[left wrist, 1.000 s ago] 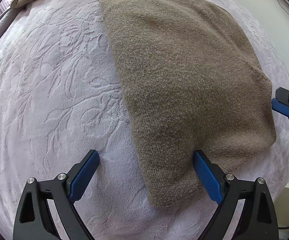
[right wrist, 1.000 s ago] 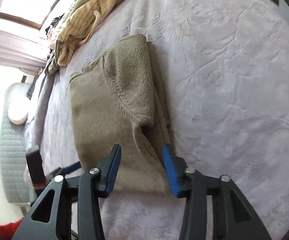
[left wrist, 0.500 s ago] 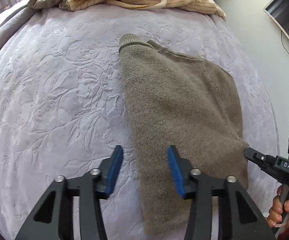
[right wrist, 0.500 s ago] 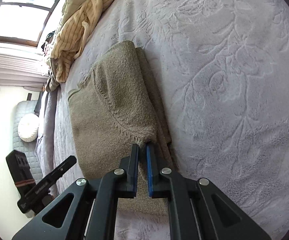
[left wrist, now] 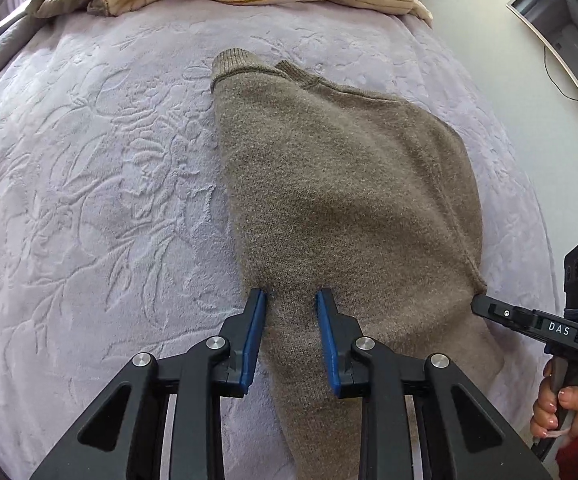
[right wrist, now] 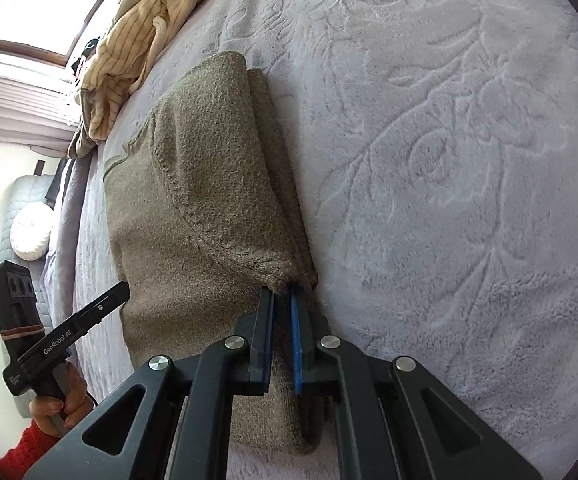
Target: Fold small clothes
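pinching near sweater (left wrist: 341, 184) corners: left gripper (left wrist: 291, 304) clamps thick bunch, right gripper (right wrist: 283, 300) nips thin edge; we risk right slipping, fold skewing.

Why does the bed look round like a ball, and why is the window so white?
Left wrist view: the fisheye lens bends the flat embossed lilac bedspread into a dome with dark corners; the fuzzy brown knitted sweater stays sharp. Right wrist view: same bulge; the window is washed out white by daylight, and the near black gripper frame looks oversized.
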{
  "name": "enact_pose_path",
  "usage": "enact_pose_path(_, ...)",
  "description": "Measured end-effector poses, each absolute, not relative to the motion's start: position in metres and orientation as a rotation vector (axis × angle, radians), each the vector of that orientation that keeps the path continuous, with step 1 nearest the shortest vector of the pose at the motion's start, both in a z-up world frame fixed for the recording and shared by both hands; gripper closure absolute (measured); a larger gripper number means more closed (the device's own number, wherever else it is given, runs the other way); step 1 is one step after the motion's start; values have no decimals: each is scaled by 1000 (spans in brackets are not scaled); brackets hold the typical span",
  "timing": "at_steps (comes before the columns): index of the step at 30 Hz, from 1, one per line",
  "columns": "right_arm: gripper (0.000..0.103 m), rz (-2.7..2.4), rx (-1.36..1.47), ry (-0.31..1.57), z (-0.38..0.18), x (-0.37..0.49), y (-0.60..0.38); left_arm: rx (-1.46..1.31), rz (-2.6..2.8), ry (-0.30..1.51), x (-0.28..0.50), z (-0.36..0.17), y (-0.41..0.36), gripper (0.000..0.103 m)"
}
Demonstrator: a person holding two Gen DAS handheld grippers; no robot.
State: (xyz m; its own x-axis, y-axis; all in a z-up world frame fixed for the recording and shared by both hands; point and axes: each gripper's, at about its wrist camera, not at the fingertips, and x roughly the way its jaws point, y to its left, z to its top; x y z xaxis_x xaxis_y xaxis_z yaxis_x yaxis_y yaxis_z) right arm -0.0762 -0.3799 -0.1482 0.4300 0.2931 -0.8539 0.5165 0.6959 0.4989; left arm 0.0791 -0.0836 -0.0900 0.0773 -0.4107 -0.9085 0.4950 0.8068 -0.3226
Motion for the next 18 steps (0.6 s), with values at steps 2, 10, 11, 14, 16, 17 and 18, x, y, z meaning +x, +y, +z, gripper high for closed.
enact_pose_path(2, 95, -176, 861, 1142, -142, -81, -382, 68, -670, 1340, 80, -89, -83, 74)
enact_pose_path(10, 80, -165, 871, 1026, -107, -67, -401, 83, -658, 1338, 82, -89, -85, 74)
enact_pose_path(11, 79, -157, 869, 1034, -109, -60, -403, 85, -657, 1338, 82, -88, -85, 74)
enact_pose_path(14, 79, -135, 875, 1057, -123, -39, -408, 86, -651, 1337, 81, -88, -86, 74)
enact_pose_path(16, 79, -119, 911, 1069, -135, -28, -412, 86, -649, 1337, 81, -88, -86, 74)
enact_pose_path(17, 80, -118, 918, 1070, -139, -23, -414, 85, -648, 1336, 81, -88, -86, 74)
enact_pose_path(18, 88, -134, 895, 1076, -140, -20, -414, 82, -649, 1336, 81, -88, -86, 74)
